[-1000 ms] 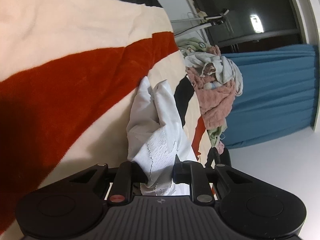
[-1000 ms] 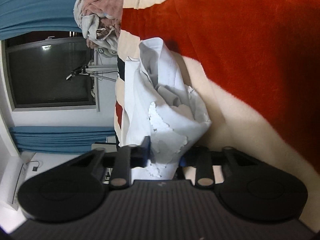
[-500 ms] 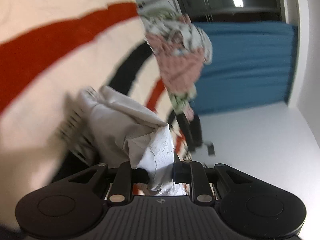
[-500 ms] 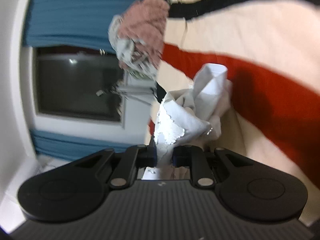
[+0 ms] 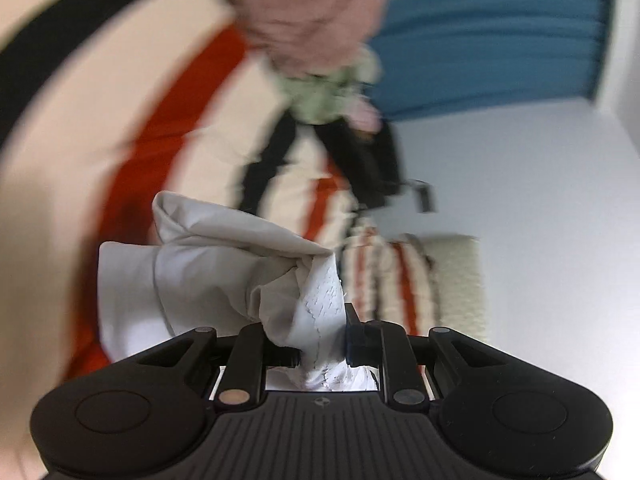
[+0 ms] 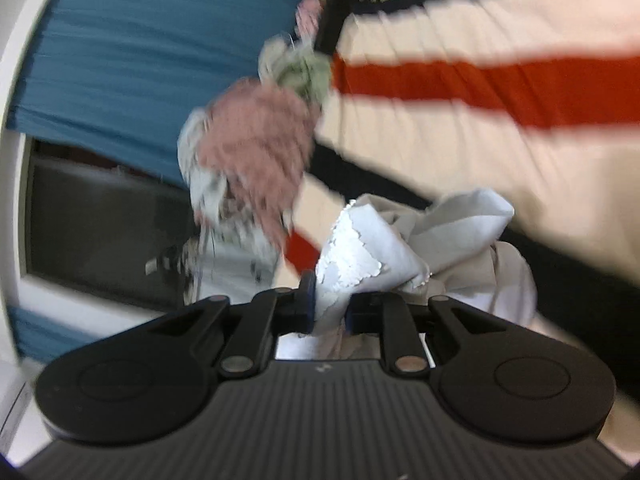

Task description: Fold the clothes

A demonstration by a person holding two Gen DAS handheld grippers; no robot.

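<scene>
Both the left gripper (image 5: 320, 350) and right gripper (image 6: 329, 306) stay clamped on the white garment (image 5: 224, 276) – now lifted and bunched off the striped blanket (image 5: 132, 128), ready to spread

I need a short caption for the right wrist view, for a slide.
Right claw shut on a white garment above a striped blanket, clothes pile behind.

No legible text or labels anywhere.
</scene>
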